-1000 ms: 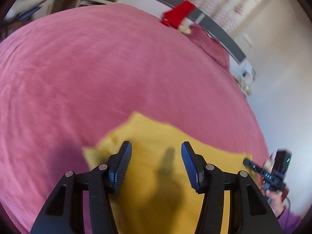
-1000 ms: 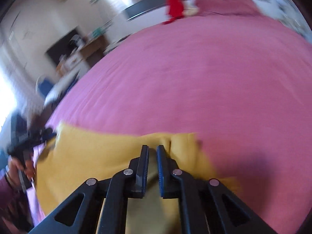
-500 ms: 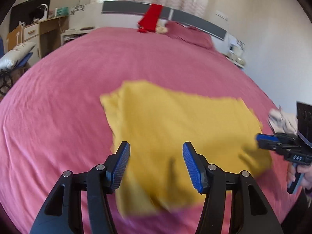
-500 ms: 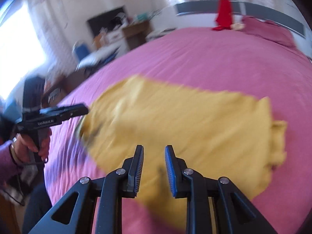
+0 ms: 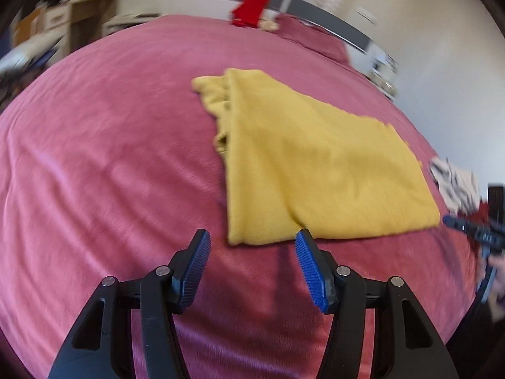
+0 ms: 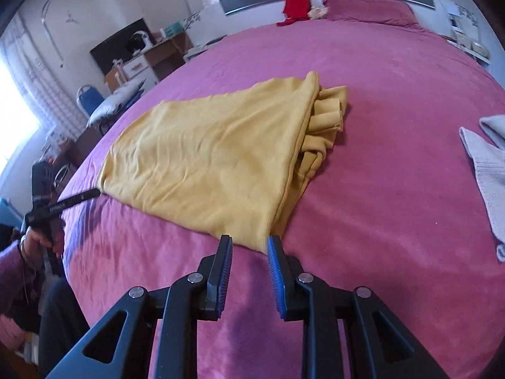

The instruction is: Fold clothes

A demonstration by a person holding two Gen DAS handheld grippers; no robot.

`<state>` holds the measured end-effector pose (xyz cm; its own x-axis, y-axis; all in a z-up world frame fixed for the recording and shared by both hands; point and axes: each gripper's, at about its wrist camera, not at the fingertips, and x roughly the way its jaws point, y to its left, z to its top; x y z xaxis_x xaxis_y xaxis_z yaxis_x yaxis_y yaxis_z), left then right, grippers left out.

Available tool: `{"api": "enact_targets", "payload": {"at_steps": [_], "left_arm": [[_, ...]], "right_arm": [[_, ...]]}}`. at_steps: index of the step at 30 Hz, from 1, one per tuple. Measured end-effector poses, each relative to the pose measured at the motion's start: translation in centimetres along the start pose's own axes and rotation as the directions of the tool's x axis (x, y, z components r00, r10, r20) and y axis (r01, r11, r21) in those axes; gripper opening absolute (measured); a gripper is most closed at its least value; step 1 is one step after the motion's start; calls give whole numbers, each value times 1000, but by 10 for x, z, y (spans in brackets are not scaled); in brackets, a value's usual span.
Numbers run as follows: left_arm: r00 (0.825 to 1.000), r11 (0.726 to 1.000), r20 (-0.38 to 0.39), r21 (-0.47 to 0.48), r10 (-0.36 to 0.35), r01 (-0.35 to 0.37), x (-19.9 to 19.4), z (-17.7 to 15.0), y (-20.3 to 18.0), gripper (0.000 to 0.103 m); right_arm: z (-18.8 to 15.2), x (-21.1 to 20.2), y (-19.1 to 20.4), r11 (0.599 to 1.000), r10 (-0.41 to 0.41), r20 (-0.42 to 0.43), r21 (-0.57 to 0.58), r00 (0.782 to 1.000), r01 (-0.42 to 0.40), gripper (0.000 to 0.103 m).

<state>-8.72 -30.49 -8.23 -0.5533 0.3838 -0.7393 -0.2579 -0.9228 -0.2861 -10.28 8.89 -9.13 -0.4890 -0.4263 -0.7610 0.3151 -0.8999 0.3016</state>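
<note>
My left tool [image 5: 251,257] is spread wide with nothing between its blue pads, hanging just short of the near edge of the yellow garment [image 5: 315,164]; my right tool [image 6: 249,260] is parted more narrowly, also holding nothing, with the garment's near corner lying just past its tips. The garment lies on the pink bed [image 5: 110,158], doubled over into a rough rectangle: in the left view it runs from 12 o'clock toward 3 o'clock, and its loose layers, sleeves or hems I cannot tell which, bunch out along the side at about 11 o'clock. In the right view that same bunched edge [image 6: 325,117] sits at about 1 o'clock. I judge it a light, soft knit that will drape and sag wherever it is unsupported, and the stacked layers could slide apart if I pinch only the top one. Whether another fold is due or this one is the last, I cannot say. If I take hold, the two near corners look best, pinching through all layers. A pale grey cloth [image 6: 486,164] lies well apart at 3 o'clock.
</note>
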Motion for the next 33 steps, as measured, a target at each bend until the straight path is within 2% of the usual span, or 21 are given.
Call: {"api": "enact_targets", "payload": {"at_steps": [3,7,8,9,11,13,16,17,19,20,21,23,24,26,28,30,31,32,33], "left_arm": [[999,999,-34,44,-13,15,10,14,0,58],[997,996,-71,88,1,5,16,19,1,58],[997,995,-80,96,5,3,17,20,3,52],[996,995,-88,104,9,0,17,21,4,48],[994,993,-105,120,18,-5,19,24,7,31],[992,991,-121,136,26,-10,20,27,10,22],[992,990,-123,139,8,9,16,30,15,22],[993,990,-118,142,-2,19,15,30,15,22],[994,988,-109,149,-24,40,12,31,15,23],[994,987,-104,153,-35,51,11,31,14,24],[994,986,-100,157,-46,61,9,32,14,25],[993,983,-96,165,-69,84,10,32,14,33],[991,981,-98,160,-92,106,11,32,14,34],[988,980,-91,144,-123,136,12,33,16,39],[984,978,-78,118,-161,170,11,34,18,40],[985,981,-89,110,-149,158,11,33,24,40],[986,984,-106,110,-129,141,15,34,26,34],[986,985,-121,114,-113,127,21,37,24,21],[986,986,-135,119,-98,114,28,40,21,16]], "right_arm": [[5,16,4,999,10,-44,-48,999,-13,24],[13,38,12,994,-74,-70,-87,995,67,20],[14,40,14,992,-89,-69,-101,994,82,4],[15,42,15,989,-103,-79,-116,992,93,4],[17,43,15,983,-124,-92,-144,988,110,2],[18,41,13,976,-159,-97,-167,982,142,1],[17,42,7,958,-231,-125,-201,965,203,0],[16,44,5,949,-260,-143,-220,955,225,4],[21,32,7,960,-232,-123,-192,965,206,4],[23,25,8,964,-218,-109,-179,970,196,8],[26,11,19,963,-207,-46,-187,977,196,12],[31,-1,42,960,-146,41,-234,988,151,19],[35,3,60,954,-99,50,-280,994,109,20],[40,24,86,934,-49,20,-352,999,53,19],[42,55,98,925,-52,-37,-378,998,34,19],[44,86,110,916,-58,-96,-402,994,15,19],[43,99,108,917,-85,-136,-398,987,24,18],[42,104,103,927,-77,-146,-375,986,17,18],[40,107,99,936,-68,-155,-351,986,9,18]]}}
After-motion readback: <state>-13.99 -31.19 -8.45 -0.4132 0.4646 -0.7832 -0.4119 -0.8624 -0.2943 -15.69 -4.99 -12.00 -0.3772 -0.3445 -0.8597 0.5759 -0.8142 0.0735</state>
